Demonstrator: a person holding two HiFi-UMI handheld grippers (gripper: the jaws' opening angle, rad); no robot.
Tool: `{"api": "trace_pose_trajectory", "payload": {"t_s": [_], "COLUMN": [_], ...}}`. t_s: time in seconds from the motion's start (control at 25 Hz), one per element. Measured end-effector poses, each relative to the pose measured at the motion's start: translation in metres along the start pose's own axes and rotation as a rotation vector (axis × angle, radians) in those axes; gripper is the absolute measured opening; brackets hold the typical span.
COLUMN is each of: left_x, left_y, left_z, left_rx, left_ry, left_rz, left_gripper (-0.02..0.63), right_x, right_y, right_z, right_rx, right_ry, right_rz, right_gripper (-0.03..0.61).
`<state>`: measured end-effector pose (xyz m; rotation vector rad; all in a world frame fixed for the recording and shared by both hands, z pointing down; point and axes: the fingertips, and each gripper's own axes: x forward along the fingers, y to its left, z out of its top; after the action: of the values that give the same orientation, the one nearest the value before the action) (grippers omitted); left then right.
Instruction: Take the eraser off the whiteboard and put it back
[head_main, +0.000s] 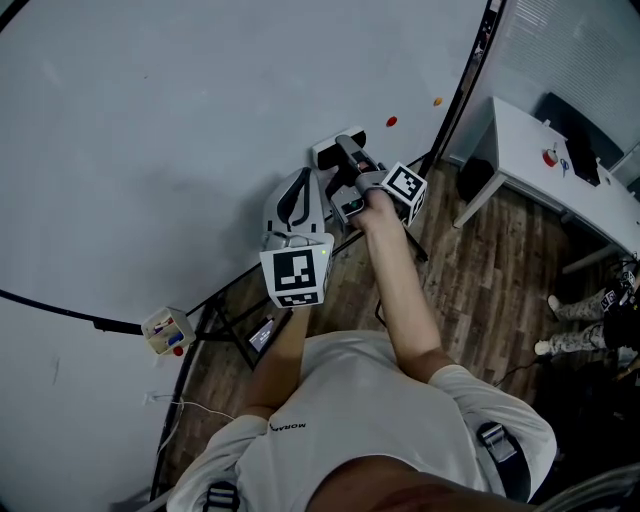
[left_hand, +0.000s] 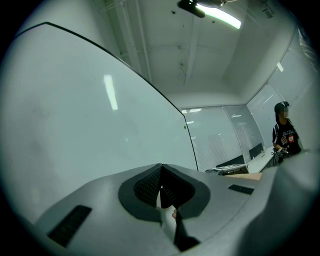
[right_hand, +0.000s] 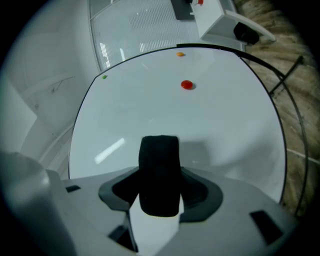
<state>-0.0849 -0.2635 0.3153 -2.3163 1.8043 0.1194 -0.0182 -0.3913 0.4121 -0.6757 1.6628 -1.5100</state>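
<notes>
My right gripper (right_hand: 160, 186) is shut on the eraser (right_hand: 159, 165), a white block with a black felt face that stands up between the jaws in front of the whiteboard (right_hand: 200, 120). Whether the felt touches the board I cannot tell. In the head view the right gripper (head_main: 348, 160) reaches toward the board's lower part (head_main: 150, 150) with the eraser (head_main: 330, 152) at its tip. My left gripper (head_main: 295, 200) hangs just left of it and nearer me. Its dark ribbed pads meet in the left gripper view (left_hand: 161, 175), shut with nothing held.
A red magnet (right_hand: 187, 85), an orange one (right_hand: 180, 54) and a green one (right_hand: 104, 76) dot the board. A small box of markers (head_main: 167, 330) hangs on the board's lower frame. At the right stand a white table (head_main: 520, 140) and a person (left_hand: 285, 132). The floor is wood.
</notes>
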Motion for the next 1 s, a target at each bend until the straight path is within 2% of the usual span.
{"api": "trace_pose_trajectory", "payload": {"t_s": [0.48, 1.0], "left_x": [-0.022, -0.014], "left_y": [-0.035, -0.033], "left_z": [0.010, 0.005], "left_rx": [0.005, -0.018], "left_ry": [-0.012, -0.008], "left_rz": [-0.033, -0.074], "left_gripper": [0.003, 0.003], "right_x": [-0.055, -0.067], "right_y": [0.014, 0.019], "right_z": [0.002, 0.005], "right_rx": [0.008, -0.034], "right_ry": [-0.015, -0.056], "right_rz": [0.001, -0.015], "right_gripper": [0.236, 0.236]}}
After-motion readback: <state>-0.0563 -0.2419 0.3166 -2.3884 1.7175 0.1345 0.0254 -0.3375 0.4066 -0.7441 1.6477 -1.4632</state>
